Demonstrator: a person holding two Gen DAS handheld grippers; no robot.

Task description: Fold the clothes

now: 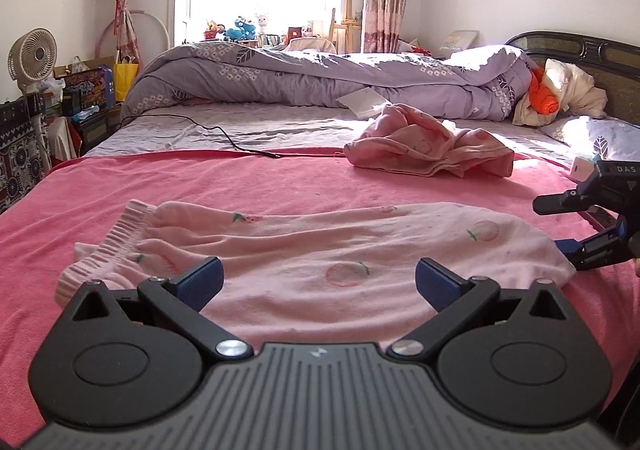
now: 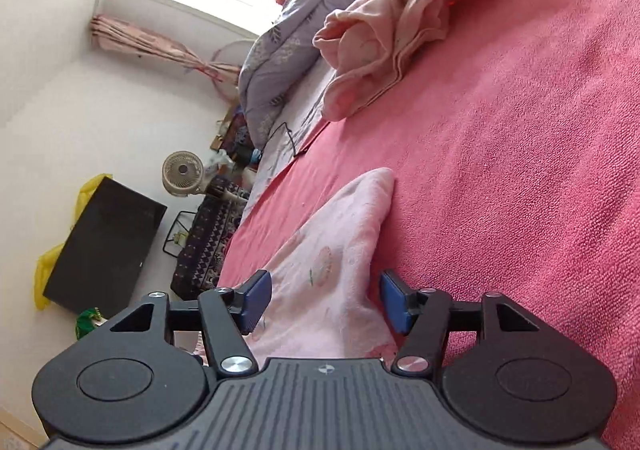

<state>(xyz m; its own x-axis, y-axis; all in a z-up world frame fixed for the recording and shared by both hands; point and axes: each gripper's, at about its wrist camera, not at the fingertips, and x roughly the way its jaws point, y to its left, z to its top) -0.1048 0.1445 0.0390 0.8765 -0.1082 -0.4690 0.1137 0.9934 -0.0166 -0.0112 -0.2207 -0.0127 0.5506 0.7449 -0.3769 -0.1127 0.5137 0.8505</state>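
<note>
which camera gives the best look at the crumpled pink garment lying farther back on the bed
The left wrist view: the crumpled pink garment sits whole and upright, beyond the flat pink pants. The right wrist view shows it closer but tilted, its top cut off by the frame edge.

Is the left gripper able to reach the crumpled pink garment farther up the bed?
Probably yes. The left gripper, jaws open, holds nothing, and only bare pink blanket lies before the crumpled pink garment.

Two pale pink peach-print cotton garments (image 1: 320,250) (image 1: 428,147) and two black blue-padded grippers (image 1: 319,282) (image 2: 325,300) are counted on one pink towelling blanket (image 1: 240,185).
</note>
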